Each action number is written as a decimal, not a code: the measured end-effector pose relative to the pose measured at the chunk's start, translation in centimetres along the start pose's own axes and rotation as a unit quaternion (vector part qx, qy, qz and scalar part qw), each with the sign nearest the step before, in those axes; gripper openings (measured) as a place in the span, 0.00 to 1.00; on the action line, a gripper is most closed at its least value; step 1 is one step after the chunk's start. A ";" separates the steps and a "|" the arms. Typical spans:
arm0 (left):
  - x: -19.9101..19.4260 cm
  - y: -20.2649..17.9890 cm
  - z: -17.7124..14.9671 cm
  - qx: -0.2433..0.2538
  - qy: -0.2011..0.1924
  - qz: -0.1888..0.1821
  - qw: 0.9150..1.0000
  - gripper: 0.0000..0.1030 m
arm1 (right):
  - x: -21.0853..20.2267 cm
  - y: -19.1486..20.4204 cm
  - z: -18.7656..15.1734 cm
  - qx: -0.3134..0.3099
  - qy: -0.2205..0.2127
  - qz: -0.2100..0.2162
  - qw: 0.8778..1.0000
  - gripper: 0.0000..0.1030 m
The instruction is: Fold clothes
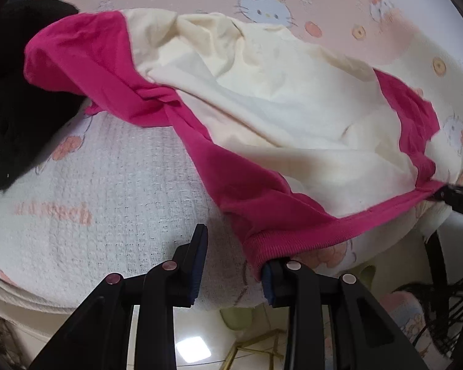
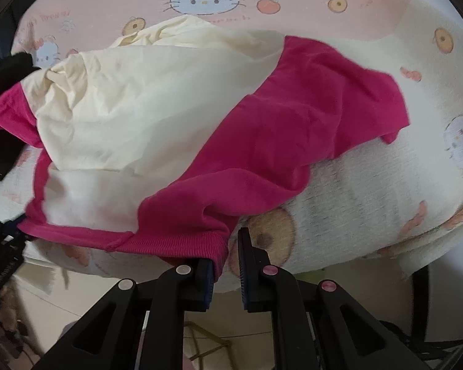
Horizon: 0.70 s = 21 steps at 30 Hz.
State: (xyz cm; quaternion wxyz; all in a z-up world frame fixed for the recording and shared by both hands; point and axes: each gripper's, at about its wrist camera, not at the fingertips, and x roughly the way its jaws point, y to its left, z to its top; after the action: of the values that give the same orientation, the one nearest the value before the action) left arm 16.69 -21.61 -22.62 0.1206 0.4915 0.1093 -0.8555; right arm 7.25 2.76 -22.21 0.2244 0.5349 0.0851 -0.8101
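Observation:
A pink and cream sweatshirt (image 1: 262, 108) (image 2: 139, 108) lies spread on a bed under a cat-print blanket (image 1: 92, 169) (image 2: 370, 185). Its ribbed pink hem (image 1: 339, 225) (image 2: 169, 243) runs taut along the near edge between my two grippers. My left gripper (image 1: 234, 256) has its jaws apart, and blanket shows in the gap. One hem corner lies over its right finger (image 1: 281, 280) only. My right gripper (image 2: 227, 249) is nearly closed on the other hem corner. In the left wrist view it shows at the right edge (image 1: 456, 197), holding the hem end.
A black garment (image 1: 21, 92) (image 2: 3, 71) lies heaped at the blanket's left side. Below the bed's near edge there is tiled floor (image 1: 194, 348) with a light reflected in it. A dark frame (image 1: 441, 262) stands at the right beside the bed.

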 end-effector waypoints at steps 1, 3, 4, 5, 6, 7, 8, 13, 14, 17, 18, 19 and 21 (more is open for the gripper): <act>-0.2 0.2 0.3 -0.010 0.004 -0.016 1.000 0.28 | -0.1 -0.1 -0.1 0.001 -0.004 0.014 1.000 0.11; -0.7 0.7 0.9 -0.029 0.013 -0.048 0.998 0.28 | -0.6 -0.4 -0.2 0.002 -0.007 0.032 0.999 0.19; -0.9 0.9 1.1 -0.039 0.017 -0.064 0.997 0.28 | -0.8 -0.5 -0.3 0.003 -0.007 0.039 0.999 0.26; -1.4 1.4 1.6 -0.052 0.019 -0.092 0.994 0.29 | -1.0 -0.6 -0.3 0.003 -0.008 0.047 0.999 0.29; -1.7 1.8 1.9 -0.062 0.022 -0.104 0.992 0.29 | -1.4 -0.7 -0.3 0.003 -0.009 0.059 0.998 0.37; -2.1 2.3 2.4 -0.075 0.028 -0.110 0.991 0.34 | -1.8 -0.8 -0.3 0.004 -0.011 0.076 0.997 0.48; -2.5 2.8 2.8 -0.087 0.033 -0.115 0.989 0.41 | -2.2 -0.9 -0.3 0.007 -0.013 0.094 0.995 0.53; -3.3 4.1 2.6 -0.109 0.035 -0.106 0.988 0.55 | -4.1 -0.9 0.0 0.027 -0.034 0.146 0.988 0.64; -3.1 3.8 2.8 -0.106 0.036 -0.102 0.988 0.61 | -4.1 -0.9 0.2 0.025 -0.032 0.142 0.989 0.64; -2.1 2.8 3.0 -0.090 0.039 -0.080 0.992 0.62 | -3.1 -1.3 1.2 0.033 -0.016 0.142 0.989 0.64; -2.0 3.0 2.3 -0.085 0.043 -0.079 0.992 0.62 | -2.7 -1.4 1.5 0.035 -0.010 0.142 0.989 0.64; -1.9 3.2 1.6 -0.079 0.048 -0.078 0.993 0.62 | -2.2 -1.5 1.7 0.038 -0.002 0.140 0.989 0.64; -1.6 2.7 1.5 -0.074 0.064 -0.099 0.990 0.62 | -0.8 -1.5 1.8 0.047 0.024 0.131 0.990 0.64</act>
State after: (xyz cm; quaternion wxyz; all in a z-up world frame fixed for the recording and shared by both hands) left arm 17.10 -24.47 -20.71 0.0641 0.5217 0.2284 -0.8195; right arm 5.34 3.60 -20.93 0.3007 0.5709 -0.0184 -0.7638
